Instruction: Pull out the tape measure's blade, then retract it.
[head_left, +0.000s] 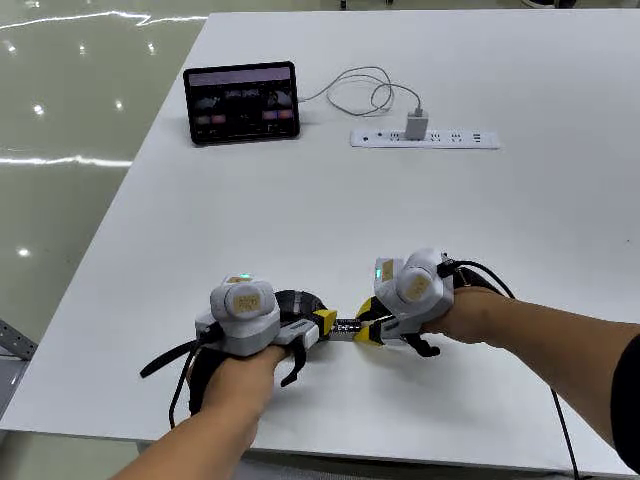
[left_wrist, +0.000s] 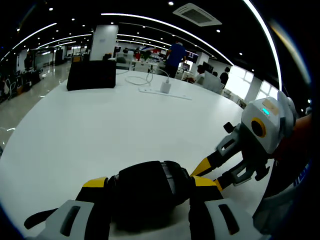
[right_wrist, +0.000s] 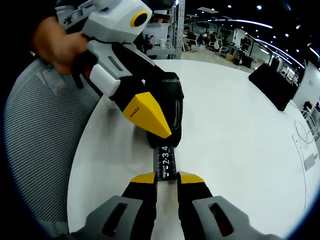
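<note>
Tape measure (right_wrist: 174, 102) blade (head_left: 347, 325) out a short way, held betw. both grippers.
L gripper (left_wrist: 149, 184) was clamped on the black tape measure body, low on the white table (head_left: 400, 220) nr its near edge. R gripper (right_wrist: 167, 180) was pinched on the blade just beside it, w/ marks 2-3-4 showing ahead of its jaws.

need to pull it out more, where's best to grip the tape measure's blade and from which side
The blade at its free end, straight on from the side away from the black case, in line with the strip. It is thin, straight and short, and the right gripper pinches it there.
</note>
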